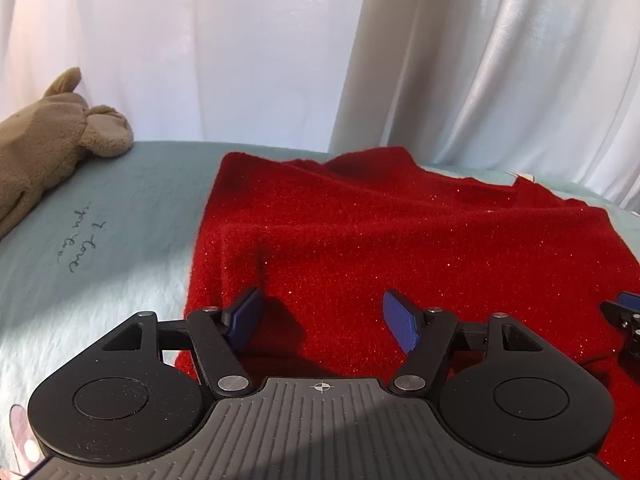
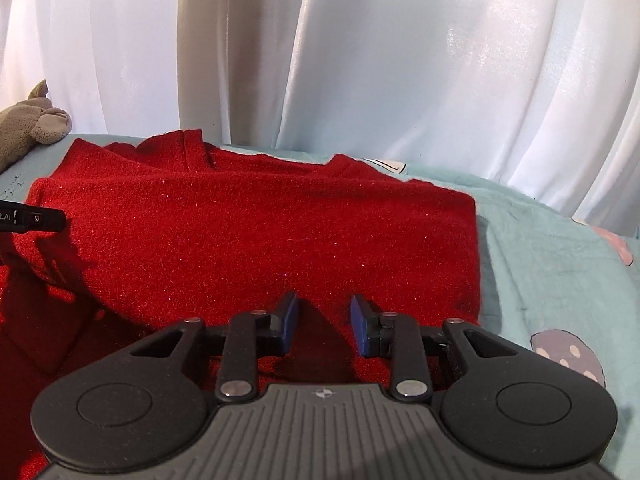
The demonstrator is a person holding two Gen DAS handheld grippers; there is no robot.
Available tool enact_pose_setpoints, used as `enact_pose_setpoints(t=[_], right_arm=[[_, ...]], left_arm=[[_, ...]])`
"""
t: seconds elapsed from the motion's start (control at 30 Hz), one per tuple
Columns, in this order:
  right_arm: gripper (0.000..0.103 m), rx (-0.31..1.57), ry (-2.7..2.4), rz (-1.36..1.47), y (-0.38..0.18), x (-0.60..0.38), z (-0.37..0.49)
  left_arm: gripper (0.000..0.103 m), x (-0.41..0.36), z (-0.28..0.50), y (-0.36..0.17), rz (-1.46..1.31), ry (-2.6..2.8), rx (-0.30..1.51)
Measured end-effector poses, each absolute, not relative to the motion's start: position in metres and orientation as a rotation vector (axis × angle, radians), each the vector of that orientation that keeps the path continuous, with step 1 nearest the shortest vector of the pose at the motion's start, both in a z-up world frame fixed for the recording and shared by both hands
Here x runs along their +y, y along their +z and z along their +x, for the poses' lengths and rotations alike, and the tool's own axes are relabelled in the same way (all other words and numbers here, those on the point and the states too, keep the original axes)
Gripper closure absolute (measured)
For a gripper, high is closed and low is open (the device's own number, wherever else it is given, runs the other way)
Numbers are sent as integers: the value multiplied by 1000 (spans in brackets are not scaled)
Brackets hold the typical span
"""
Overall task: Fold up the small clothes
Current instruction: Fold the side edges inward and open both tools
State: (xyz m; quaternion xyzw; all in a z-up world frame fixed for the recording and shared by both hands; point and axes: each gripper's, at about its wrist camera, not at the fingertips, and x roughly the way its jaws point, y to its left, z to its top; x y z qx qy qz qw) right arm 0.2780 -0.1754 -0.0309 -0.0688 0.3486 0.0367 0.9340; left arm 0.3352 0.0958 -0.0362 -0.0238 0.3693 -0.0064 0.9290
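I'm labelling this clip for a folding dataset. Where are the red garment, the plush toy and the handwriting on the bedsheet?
red garment (image 2: 256, 232): right wrist view, middle of its flat front.
plush toy (image 1: 48, 144): left wrist view, on its tan body.
handwriting (image 1: 82, 236): left wrist view, on the dark script.

Left hand-held gripper (image 1: 322, 326) jaws apart, nothing between, over red glittery garment (image 1: 400, 232) spread on pale blue bedspread (image 1: 120, 208) with handwriting, tan plush toy (image 1: 52, 140) far left, white curtains (image 1: 480, 60) behind
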Motion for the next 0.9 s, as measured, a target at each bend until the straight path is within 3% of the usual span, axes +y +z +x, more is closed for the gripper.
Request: enact_pose_setpoints(t=[0.5,0.63,0.73,0.9], right_arm=[[74,682,125,-317,-32,-172,263],[64,759,88,-338,-16,-173,262],[62,772,107,-207,4,-198,234],[49,812,176,53,29,-266,153]], left_arm=[[23,78,332,-29,99,80,822],[21,94,301,-12,34,101,837],[19,117,250,0,-78,92,861],[18,153,166,4,-210,39,962]])
